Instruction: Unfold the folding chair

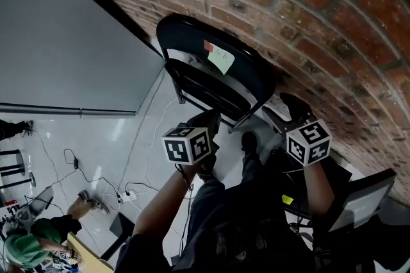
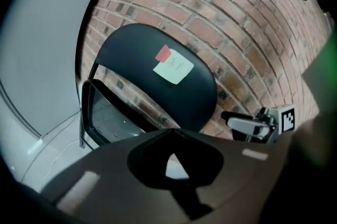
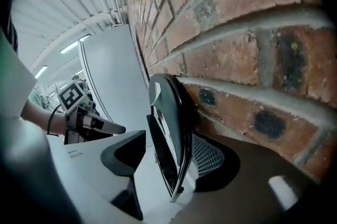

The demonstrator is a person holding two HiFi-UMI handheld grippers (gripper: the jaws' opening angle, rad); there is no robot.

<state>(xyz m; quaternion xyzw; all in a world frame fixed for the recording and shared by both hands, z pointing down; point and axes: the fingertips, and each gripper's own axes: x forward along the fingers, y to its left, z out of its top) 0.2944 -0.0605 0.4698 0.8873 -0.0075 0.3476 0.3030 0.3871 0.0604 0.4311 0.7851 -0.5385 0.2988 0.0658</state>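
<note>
A folded black chair leans upright against the brick wall, with a pale green note and a red sticker on its backrest. My left gripper is shut and empty, just short of the chair's lower front; the chair's backrest fills the left gripper view ahead of the closed jaws. My right gripper is at the chair's right side near the wall. In the right gripper view its jaws stand open with the chair's side edge between them, not pressed.
A grey panel stands left of the chair. Cables and a power strip lie on the pale floor. A person crouches at bottom left. A dark piece of furniture stands at lower right by the wall.
</note>
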